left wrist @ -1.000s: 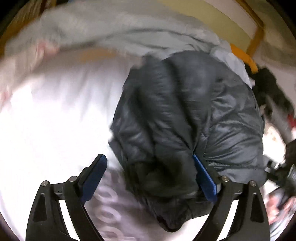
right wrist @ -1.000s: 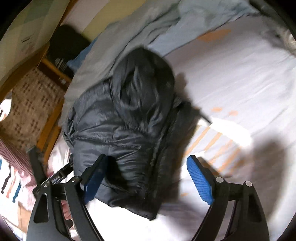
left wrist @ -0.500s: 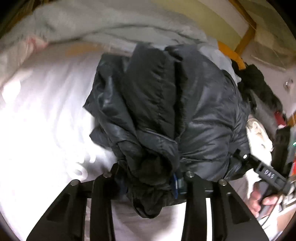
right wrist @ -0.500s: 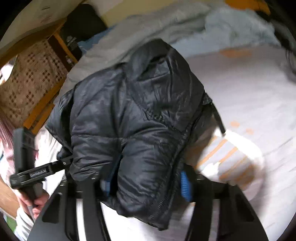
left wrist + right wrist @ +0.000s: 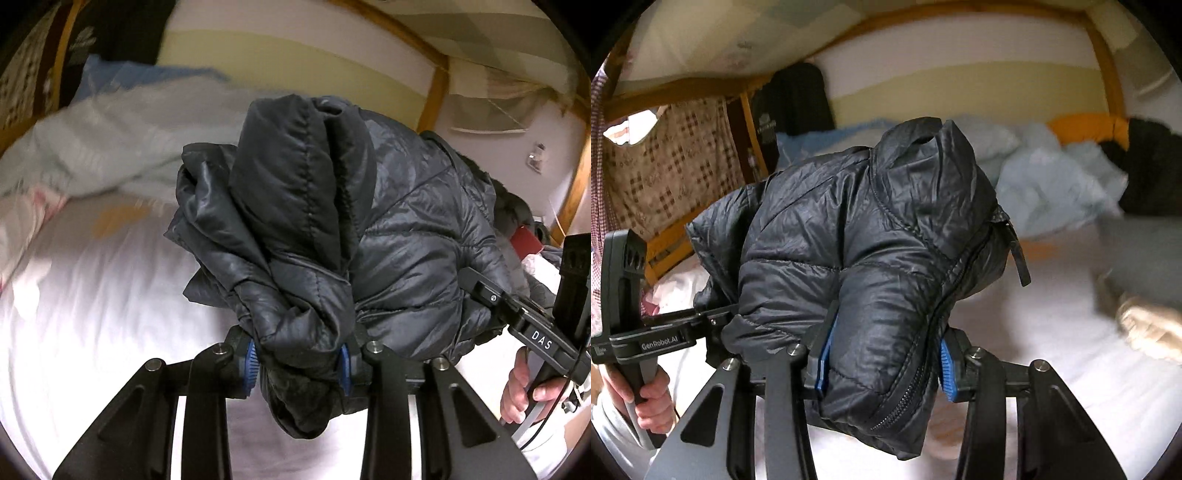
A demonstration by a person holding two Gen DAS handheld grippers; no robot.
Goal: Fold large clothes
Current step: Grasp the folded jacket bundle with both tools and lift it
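Black puffer jacket [image 5: 406, 229] was clamped by left gripper [image 5: 297, 363] and right gripper [image 5: 882, 360], lifted mid-fold; next needed laying flat.

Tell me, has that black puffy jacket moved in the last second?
Yes. The black jacket, clamped by both the left gripper and right gripper, has risen off the white bedsheet toward the wooden bed frame.

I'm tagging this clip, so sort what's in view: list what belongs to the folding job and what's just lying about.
In the job:
- black puffer jacket
- left gripper, shut on the jacket
- right gripper, shut on the jacket
- white bed sheet, the work surface

Lying about:
- light blue blanket
- orange cushion
- patterned curtain
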